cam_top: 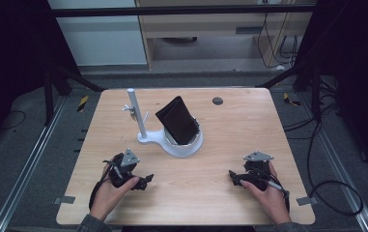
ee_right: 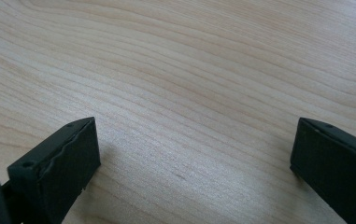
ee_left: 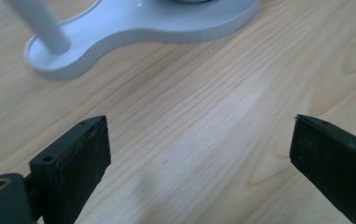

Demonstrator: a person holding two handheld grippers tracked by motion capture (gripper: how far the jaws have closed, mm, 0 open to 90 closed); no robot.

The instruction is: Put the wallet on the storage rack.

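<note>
So, both grippers are parked near the table's front edge: the left gripper and right gripper, each with jaws spread wide and nothing between them. Farther back, mid-table, a black wallet is seen leaning in the white stand, beside its post. A careless reach could probably tip the wallet or clip the post. Plenty of bare table is left towards the right edge.
</note>
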